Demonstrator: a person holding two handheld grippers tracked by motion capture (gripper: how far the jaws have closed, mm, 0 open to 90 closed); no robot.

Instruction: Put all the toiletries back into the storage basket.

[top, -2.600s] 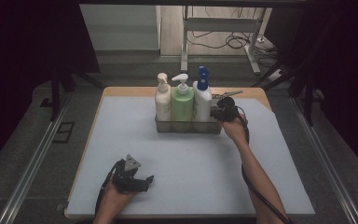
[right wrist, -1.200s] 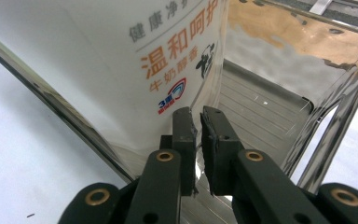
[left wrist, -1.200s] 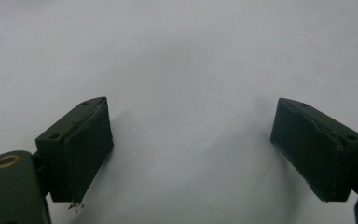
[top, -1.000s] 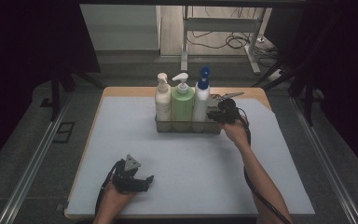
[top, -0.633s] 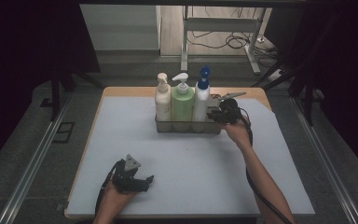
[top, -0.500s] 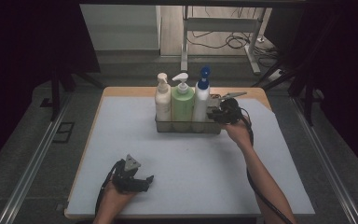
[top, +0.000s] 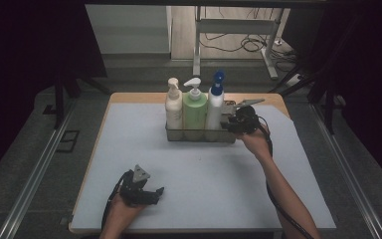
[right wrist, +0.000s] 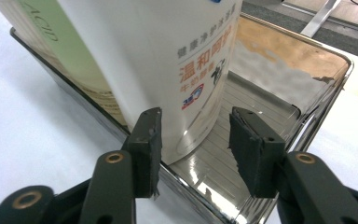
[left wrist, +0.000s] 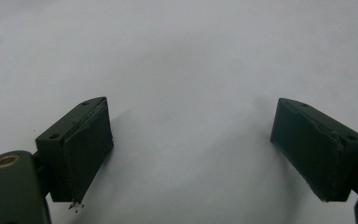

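- right gripper (right wrist: pixel 193 140) of mine sits at the right end of the shiny rectangular metal caddy (right wrist: pixel 307 70); in the high view it (top: pixel 235 121) is just beside that caddy (top: pixel 199 135), with my right hand (top: pixel 254 143) behind it
- its jaws stand partly open, one on each side of the caddy's near rim; the left jaw is outside the wall, the right jaw inside over the ribbed floor; whether either pad touches the metal i cannot tell; they grip nothing that i can see
- the white plastic pump bottle with the blue top and orange print (right wrist: pixel 168 56) stands upright in the caddy, right above and between the jaws; in the high view it (top: pixel 215 104) is the rightmost of three
- beside it stands the pale green pump bottle (top: pixel 195 107), then the cream-white pump bottle (top: pixel 173 105) at the left end; all three are upright and close together
- my left gripper (top: pixel 149 191) rests low on the pale lavender table mat (top: pixel 204 174) near the front edge, well apart from the caddy, in my left hand (top: pixel 122 206)
- its jaws (left wrist: pixel 191 149) are spread wide over bare mat (left wrist: pixel 182 56); nothing lies between them
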